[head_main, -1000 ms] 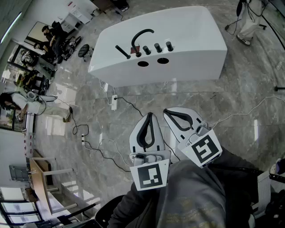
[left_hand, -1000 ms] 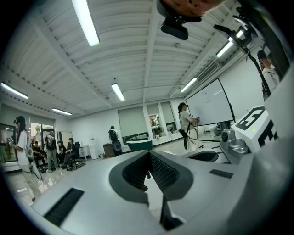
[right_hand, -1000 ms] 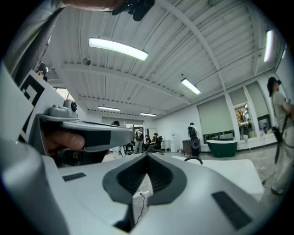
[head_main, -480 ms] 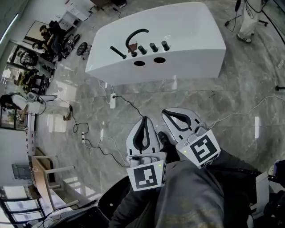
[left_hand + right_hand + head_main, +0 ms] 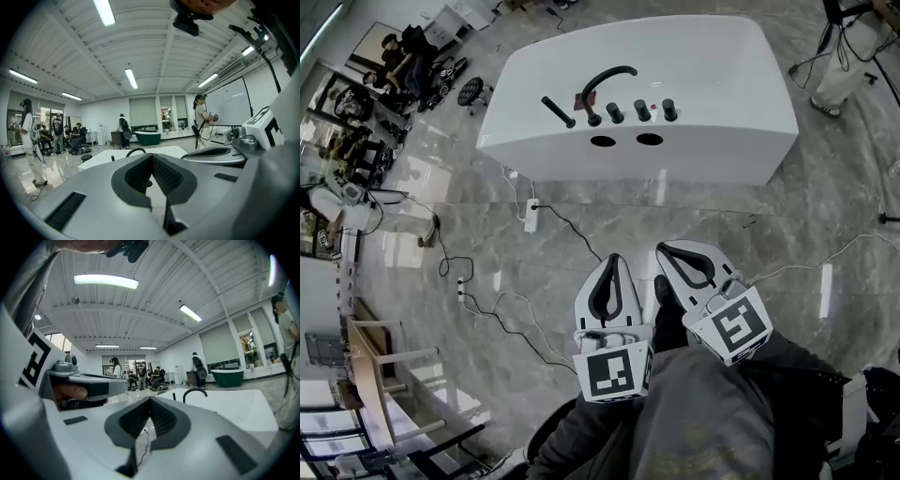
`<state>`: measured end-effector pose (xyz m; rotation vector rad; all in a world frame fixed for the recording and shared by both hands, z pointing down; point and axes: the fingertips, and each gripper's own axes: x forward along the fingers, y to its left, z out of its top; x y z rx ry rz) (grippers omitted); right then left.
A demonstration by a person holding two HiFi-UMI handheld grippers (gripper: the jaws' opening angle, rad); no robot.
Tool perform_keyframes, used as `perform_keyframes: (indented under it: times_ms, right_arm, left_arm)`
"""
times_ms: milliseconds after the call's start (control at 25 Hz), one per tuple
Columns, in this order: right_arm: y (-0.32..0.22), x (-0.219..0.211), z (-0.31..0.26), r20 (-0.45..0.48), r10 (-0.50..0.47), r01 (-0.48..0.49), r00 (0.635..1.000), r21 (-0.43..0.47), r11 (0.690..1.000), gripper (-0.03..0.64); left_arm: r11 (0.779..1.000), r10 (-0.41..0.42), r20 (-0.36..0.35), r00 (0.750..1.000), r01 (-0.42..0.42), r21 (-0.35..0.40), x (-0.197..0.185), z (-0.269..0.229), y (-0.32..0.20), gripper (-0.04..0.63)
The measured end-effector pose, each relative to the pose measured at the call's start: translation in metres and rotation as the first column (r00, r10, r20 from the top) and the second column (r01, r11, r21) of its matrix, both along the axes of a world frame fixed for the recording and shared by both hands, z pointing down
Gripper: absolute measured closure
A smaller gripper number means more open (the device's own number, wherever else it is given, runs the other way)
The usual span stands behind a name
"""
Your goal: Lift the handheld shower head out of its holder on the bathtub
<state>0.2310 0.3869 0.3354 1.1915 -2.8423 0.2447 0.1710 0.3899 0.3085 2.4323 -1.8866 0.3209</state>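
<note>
Left tongs (image 5: 614, 262), right tongs (image 5: 667, 251) level, abreast

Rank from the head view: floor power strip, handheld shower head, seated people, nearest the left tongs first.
1. Power strip: floor, just left of the left tongs.
2. Handheld shower head: on the bathtub deck.
3. Seated people: far upper left corner.

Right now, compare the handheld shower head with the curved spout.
The shower head is a straight, tilted rod; the spout bends in an arch. The shower head stands leftmost in the head view, the spout beside it. Both are black, on the white bathtub.
</note>
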Motion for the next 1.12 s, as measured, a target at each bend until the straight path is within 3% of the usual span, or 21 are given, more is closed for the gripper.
perform_keyframes:
  times_ms: [360,600,1120]
  right_arm:
    - [-0.093,-0.080,0.009,-0.044,-0.047,0.046,0.998,-0.028,0.999,0.618]
    - [-0.149,-0.127,-0.006,-0.057,-0.065,0.065,0.996,-0.010,0.998,0.618]
    - [-0.246,-0.164,0.013,-0.018,-0.096,0.096,0.995,-0.039,0.995,0.618]
  left_arm:
    - [1.000,0.007,-0.029,1.000,-0.008,-0.018,-0.070,0.007,-0.093,0.594]
    - [1.000,-0.008,-0.044,0.999,0.009,0.021,-0.118,-0.003,-0.146,0.594]
    - [0.998,-0.053,-0.069,0.996,0.051,-0.033,-0.154,0.017,-0.235,0.594]
